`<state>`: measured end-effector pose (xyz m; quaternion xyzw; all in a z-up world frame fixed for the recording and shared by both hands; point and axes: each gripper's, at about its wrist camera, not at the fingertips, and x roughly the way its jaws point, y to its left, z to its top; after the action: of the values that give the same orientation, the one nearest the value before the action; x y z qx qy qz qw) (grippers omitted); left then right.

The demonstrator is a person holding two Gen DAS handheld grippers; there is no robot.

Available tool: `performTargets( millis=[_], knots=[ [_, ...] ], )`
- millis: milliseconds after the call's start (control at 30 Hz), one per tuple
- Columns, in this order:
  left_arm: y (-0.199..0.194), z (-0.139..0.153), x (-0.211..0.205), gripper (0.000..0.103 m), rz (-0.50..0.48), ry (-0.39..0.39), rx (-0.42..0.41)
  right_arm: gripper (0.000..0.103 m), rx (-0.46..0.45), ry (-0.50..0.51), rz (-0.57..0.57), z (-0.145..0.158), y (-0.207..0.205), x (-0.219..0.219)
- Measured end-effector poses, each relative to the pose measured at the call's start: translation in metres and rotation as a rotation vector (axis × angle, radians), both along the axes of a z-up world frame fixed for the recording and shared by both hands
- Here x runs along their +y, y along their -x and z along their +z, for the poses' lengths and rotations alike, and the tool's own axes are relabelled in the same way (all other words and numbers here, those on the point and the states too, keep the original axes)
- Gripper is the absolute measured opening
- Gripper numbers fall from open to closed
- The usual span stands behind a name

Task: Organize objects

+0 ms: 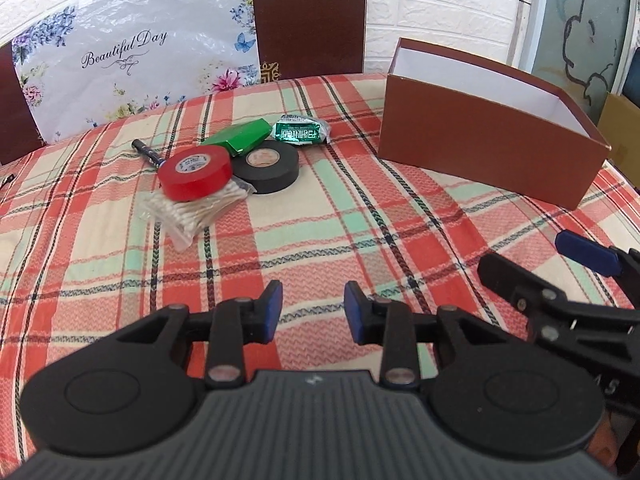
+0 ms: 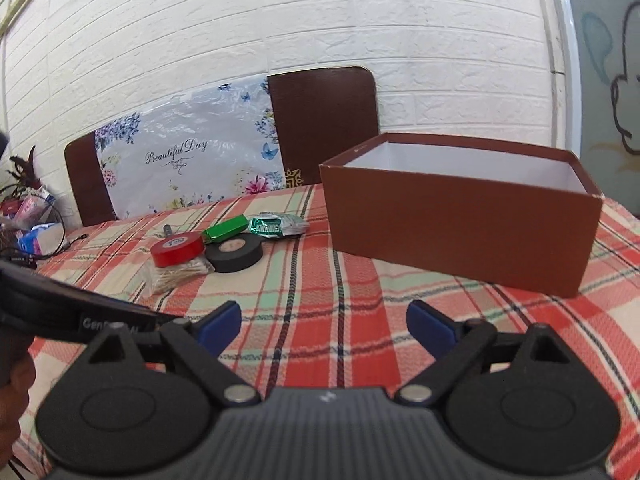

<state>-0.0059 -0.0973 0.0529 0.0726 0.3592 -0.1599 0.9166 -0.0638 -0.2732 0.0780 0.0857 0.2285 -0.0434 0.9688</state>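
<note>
A small heap lies mid-table: a red tape roll [image 1: 195, 174] [image 2: 177, 249] resting on a clear bag of cotton swabs [image 1: 192, 214] [image 2: 176, 274], a black tape roll [image 1: 265, 166] [image 2: 234, 258], a green box [image 1: 236, 138] [image 2: 225, 229], a green foil packet [image 1: 301, 130] [image 2: 278, 225] and a dark pen [image 1: 147, 151] [image 2: 167, 230]. An open brown box [image 1: 484, 142] [image 2: 460, 236] with a white inside stands to the right. My left gripper [image 1: 313, 314] hovers near the front edge, its jaws narrowly apart with nothing between them. My right gripper [image 2: 324, 330] stands wide open and holds nothing; one of its blue fingertips [image 1: 584, 254] shows in the left wrist view.
The table wears a red, green and cream plaid cloth [image 1: 360, 220]. Two brown chair backs [image 1: 310, 20] [image 2: 324, 128] stand behind it, with a flowered plastic bag [image 1: 132, 56] [image 2: 188, 164] draped between them. Cables and packets [image 2: 32, 232] clutter the far left.
</note>
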Motion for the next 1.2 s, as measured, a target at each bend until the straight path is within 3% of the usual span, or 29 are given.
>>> performTargets(
  millis=[233, 467, 700, 867, 1000, 1067, 1133, 1200],
  knots=[
    [0.014, 0.003, 0.005, 0.039, -0.017, 0.005, -0.03, 0.09, -0.021, -0.023, -0.035, 0.01, 0.02, 0.004],
    [0.0, -0.01, 0.005, 0.04, -0.022, 0.001, -0.019, 0.072, -0.019, 0.016, 0.007, 0.007, 0.012, 0.009],
    [-0.033, -0.033, 0.041, 0.04, 0.073, 0.003, -0.007, 0.058, 0.096, 0.021, 0.094, -0.022, -0.025, 0.022],
    [-0.067, -0.036, 0.099, 0.04, 0.225, 0.086, 0.019, 0.058, 0.138, 0.075, 0.191, -0.029, -0.063, 0.043],
    [-0.083, -0.031, 0.142, 0.04, 0.319, 0.18, 0.033, 0.058, 0.114, 0.141, 0.294, -0.022, -0.098, 0.074],
    [-0.087, -0.03, 0.157, 0.04, 0.356, 0.218, 0.039, 0.061, 0.092, 0.144, 0.318, -0.014, -0.122, 0.086],
    [-0.091, -0.031, 0.168, 0.04, 0.384, 0.249, 0.052, 0.073, 0.072, 0.122, 0.329, -0.006, -0.149, 0.097],
    [-0.093, -0.032, 0.173, 0.04, 0.39, 0.272, 0.061, 0.078, 0.06, 0.116, 0.346, -0.003, -0.174, 0.107]
  ],
)
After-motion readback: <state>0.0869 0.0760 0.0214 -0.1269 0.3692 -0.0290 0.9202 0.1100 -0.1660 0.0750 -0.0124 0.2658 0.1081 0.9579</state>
